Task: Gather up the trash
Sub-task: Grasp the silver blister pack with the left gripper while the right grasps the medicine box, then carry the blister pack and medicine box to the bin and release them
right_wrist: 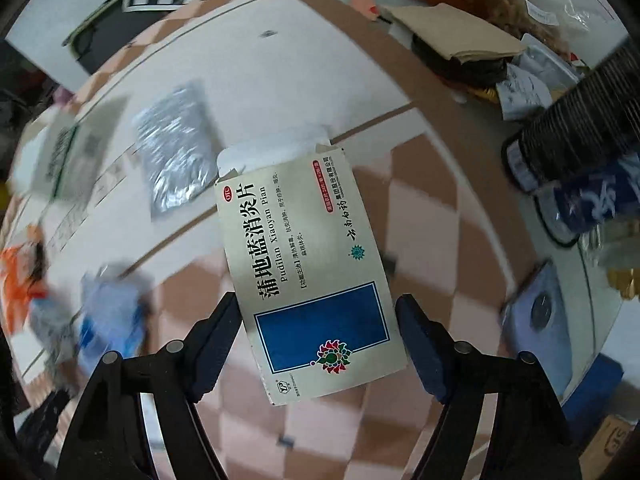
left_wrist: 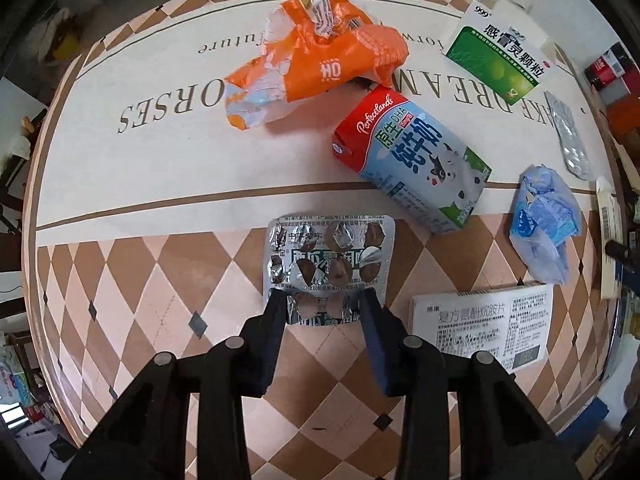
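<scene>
On the checkered surface [left_wrist: 132,280], the left claw [left_wrist: 325,300] straddles a blister pack [left_wrist: 328,258], pads not visibly pressing; the right claw [right_wrist: 316,312] spans a pill box [right_wrist: 304,256], released.

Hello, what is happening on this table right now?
A person is collecting trash with two hand-held tongs. The left tongs straddle a used silver blister pack. The right tongs straddle a flat Pudilan Xiaoyan Pian box. An orange wrapper and a milk carton lie untouched.
</scene>
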{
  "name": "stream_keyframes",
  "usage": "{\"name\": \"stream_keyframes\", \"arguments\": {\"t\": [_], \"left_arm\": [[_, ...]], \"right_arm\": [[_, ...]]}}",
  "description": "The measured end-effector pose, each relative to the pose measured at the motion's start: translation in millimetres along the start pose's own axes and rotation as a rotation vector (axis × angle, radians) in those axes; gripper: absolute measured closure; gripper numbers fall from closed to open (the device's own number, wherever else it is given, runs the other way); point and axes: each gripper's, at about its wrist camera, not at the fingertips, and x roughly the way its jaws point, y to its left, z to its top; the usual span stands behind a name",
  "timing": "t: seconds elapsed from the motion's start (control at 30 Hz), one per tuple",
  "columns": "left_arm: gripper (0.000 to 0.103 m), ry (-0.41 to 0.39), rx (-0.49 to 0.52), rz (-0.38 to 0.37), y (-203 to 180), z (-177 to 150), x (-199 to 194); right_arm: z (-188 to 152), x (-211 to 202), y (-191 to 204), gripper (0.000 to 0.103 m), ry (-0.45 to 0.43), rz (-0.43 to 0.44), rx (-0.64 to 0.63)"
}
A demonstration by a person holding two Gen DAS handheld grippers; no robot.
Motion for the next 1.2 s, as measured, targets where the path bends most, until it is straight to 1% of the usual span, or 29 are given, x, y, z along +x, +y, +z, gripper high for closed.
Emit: {"name": "stream_keyframes", "arguments": {"t": [0.03,0.2,0.37,0.4,0.47,0.5,0.53,0.63,0.7,0.8,0.87,1.0,1.07,1.1,1.2], "left_arm": [[0.069,-0.008,-0.014,-0.015,3.4,-3.0,-4.0],[0.069,-0.056,-0.040,-0.034,21.3,-14.8,-31.0],[0.069,-0.094,-0.047,-0.046,29.9,-18.4,-53.5],[0.069,-0.101,-0.048,-0.047,38.9,-19.7,-60.6],[0.069,-0.124,-0.048,-0.048,46.2,-18.7,-74.7],[0.069,-0.138,-0.047,-0.053,46.8,-23.4,-83.7],[0.069,-0.148,-0.045,-0.052,49.3,-19.9,-88.7],[0.069,-0.182,-0.034,-0.052,50.8,-34.0,-105.7],[0.069,-0.204,-0.024,-0.051,52.7,-46.2,-115.8],[0.069,-0.234,-0.003,-0.049,64.1,-79.8,-135.9],[0.069,-0.253,0.007,-0.049,76.5,-108.5,-146.6],[0.069,-0.288,0.015,-0.042,104.5,-172.0,-162.4],[0.069,-0.283,0.016,-0.045,123.7,-211.4,-164.8],[0.069,-0.280,0.014,-0.049,128.9,-223.6,-164.5],[0.069,-0.248,0.021,-0.056,151.0,-278.3,-157.8]], "right_arm": [[-5.2,-2.7,2.2,0.023,-0.003,0.008,-0.004],[-34.1,-13.4,18.9,0.023,-0.012,0.048,-0.007],[-55.7,-21.6,19.7,0.023,-0.012,0.092,0.021],[-59.4,-24.0,20.9,0.023,-0.009,0.100,0.021],[-67.4,-34.4,20.2,0.023,-0.014,0.116,0.003],[-74.4,-40.8,25.9,0.023,-0.019,0.130,-0.014],[-80.6,-46.1,29.4,0.023,-0.022,0.141,-0.028],[-106.6,-70.1,41.9,0.023,-0.040,0.178,-0.084],[-132.4,-86.7,51.8,0.023,-0.058,0.198,-0.124],[-177.4,-110.0,68.0,0.023,-0.083,0.237,-0.163],[-210.9,-124.2,76.4,0.023,-0.100,0.259,-0.181],[-293.8,-145.4,95.7,0.023,-0.130,0.279,-0.213],[-331.3,-149.6,99.6,0.023,-0.131,0.271,-0.218],[-358.4,-149.6,102.1,0.023,-0.121,0.265,-0.218],[-418.1,-144.2,106.5,0.023,-0.094,0.249,-0.221]]}}
